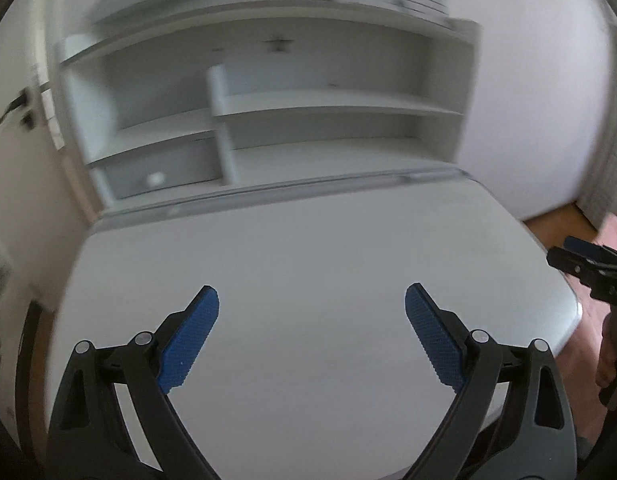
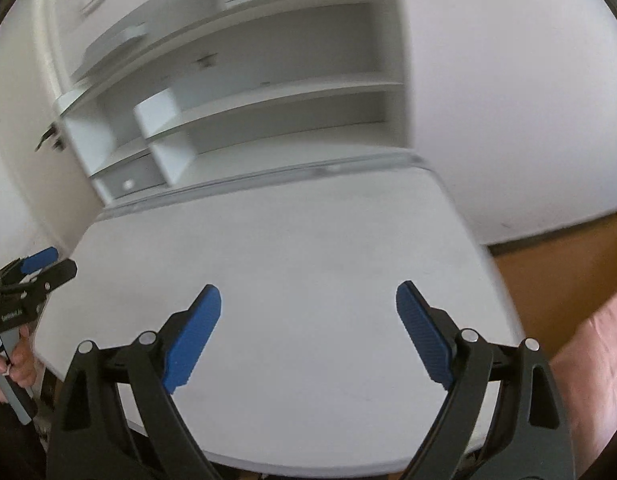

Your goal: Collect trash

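No trash shows in either view. My left gripper (image 1: 311, 300) is open and empty, its blue pads (image 1: 196, 328) spread wide above the white desk top (image 1: 308, 248). My right gripper (image 2: 308, 298) is open and empty too, held above the same desk top (image 2: 292, 232). The right gripper also shows at the right edge of the left wrist view (image 1: 576, 258). The left gripper also shows at the left edge of the right wrist view (image 2: 48, 266), held in a hand. Both views are blurred.
A white shelf unit (image 1: 268, 104) stands at the back of the desk, with a small drawer with a round knob (image 1: 154, 179) at its lower left. A white wall (image 2: 508, 100) is to the right, wooden floor (image 2: 568, 260) below it.
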Demonstrator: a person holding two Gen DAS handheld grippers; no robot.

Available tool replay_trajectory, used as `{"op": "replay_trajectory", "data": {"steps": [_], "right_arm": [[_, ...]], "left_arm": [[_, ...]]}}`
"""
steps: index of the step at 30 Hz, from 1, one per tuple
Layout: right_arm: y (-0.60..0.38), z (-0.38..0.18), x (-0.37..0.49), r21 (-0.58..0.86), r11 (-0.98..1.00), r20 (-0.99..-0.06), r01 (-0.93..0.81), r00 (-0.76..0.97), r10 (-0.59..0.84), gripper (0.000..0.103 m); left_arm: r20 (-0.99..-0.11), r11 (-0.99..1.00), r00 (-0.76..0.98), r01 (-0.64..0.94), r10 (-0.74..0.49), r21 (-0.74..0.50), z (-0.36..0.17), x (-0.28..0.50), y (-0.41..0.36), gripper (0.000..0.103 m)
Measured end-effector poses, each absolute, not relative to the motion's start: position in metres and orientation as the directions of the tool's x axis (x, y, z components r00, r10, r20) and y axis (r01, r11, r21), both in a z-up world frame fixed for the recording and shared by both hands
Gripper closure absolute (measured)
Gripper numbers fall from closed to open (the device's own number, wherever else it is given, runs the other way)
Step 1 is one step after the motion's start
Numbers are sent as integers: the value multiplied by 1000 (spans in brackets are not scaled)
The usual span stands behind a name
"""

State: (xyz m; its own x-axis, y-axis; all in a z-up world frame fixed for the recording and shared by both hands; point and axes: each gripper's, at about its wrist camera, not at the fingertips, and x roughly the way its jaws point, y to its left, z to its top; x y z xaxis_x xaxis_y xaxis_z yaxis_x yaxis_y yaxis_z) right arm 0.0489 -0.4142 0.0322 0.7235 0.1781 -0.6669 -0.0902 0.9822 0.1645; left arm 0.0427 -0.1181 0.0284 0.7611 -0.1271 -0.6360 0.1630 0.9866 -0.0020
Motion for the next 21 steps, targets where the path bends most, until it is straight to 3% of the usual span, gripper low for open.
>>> {"op": "replay_trajectory", "data": {"steps": [6, 21], "right_arm": [[-370, 35, 50, 144, 976, -668, -163, 712, 218, 17], [-363, 34, 59, 148, 975, -675, -167, 703, 223, 17]], "left_arm": [[-632, 996, 771, 93, -81, -14, 32, 30, -77, 11], [-624, 995, 778, 99, -79, -2, 29, 20, -75, 11]]}}
